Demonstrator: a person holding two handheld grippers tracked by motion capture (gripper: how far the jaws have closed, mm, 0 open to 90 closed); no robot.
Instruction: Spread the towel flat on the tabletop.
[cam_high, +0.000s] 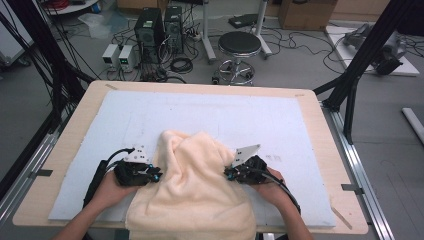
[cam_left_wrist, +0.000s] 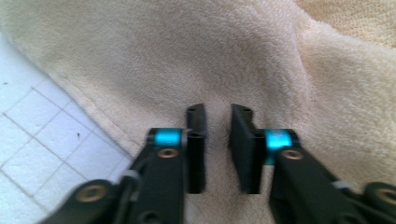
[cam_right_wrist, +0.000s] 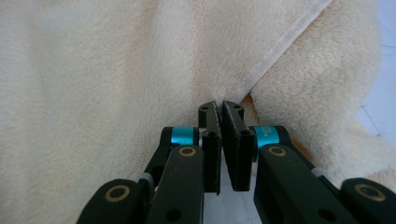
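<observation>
The desk (cam_high: 70, 150) carries a pale blue mat (cam_high: 210, 115), and a cream towel (cam_high: 195, 185) lies bunched on the mat's near half, hanging over the front edge. The left gripper (cam_high: 156, 176) pinches the towel's left side with narrow jaws. The right gripper (cam_high: 227, 173) clamps its hemmed right edge, jaws nearly together.

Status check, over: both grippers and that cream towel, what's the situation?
Left gripper shut, towel pinched between jaws. Right gripper shut on towel hem. Towel bunched on white mat, draping over near edge. Nothing in the way.
</observation>
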